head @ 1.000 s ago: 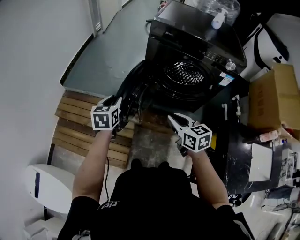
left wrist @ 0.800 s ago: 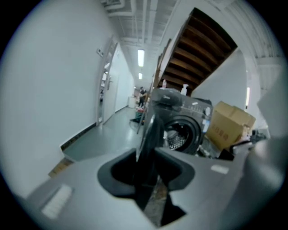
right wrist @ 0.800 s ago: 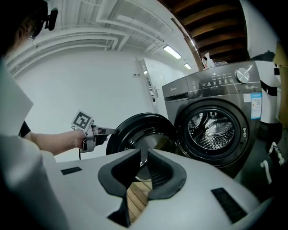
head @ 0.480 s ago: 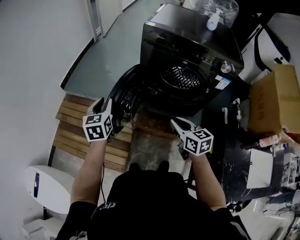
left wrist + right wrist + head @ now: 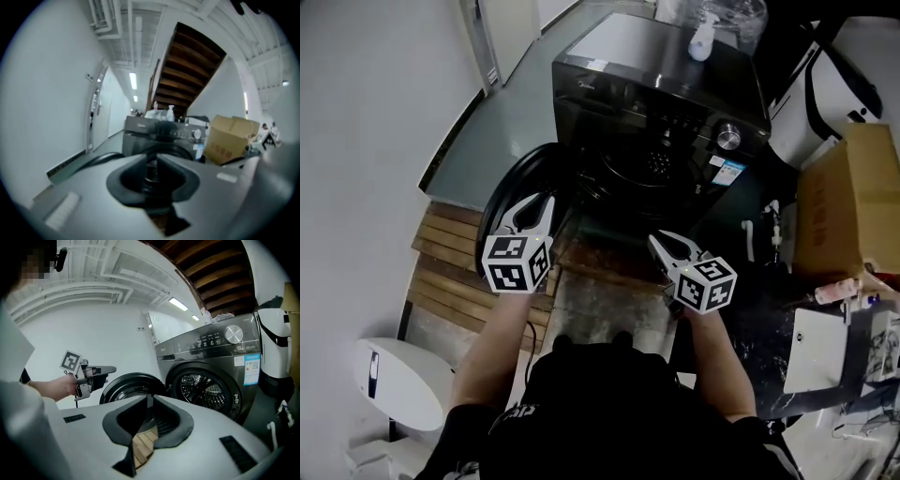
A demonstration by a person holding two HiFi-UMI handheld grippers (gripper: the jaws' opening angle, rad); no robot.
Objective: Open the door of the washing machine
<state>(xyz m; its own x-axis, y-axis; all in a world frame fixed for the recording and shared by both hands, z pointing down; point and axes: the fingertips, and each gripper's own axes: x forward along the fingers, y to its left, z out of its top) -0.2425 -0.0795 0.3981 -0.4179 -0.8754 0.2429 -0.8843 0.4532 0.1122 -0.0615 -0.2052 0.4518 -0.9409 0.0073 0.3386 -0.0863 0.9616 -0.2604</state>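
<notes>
Door: the door (image 5: 508,178) hangs wide open at the left of the washing machine (image 5: 666,84), hinge side at the machine.
Door from left claw: just ahead of the left claw (image 5: 536,202), apart from it.
Nearer hand: left; the right claw (image 5: 659,241) faces the machine's front.
Left claw: has just been closing, slim gap, nothing between.
Right claw: jaws nearly together, empty.
Stage: opening looks done.

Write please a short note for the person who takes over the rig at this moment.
Left claw: empty, jaws have just been closing to a narrow gap, clear of the door.
Right claw: jaws together, empty.
Black front-loading washing machine: its round black door stands swung wide open beside the steel drum, which is exposed.
Done: door opened.
Left: nothing, as far as the views show.
</notes>
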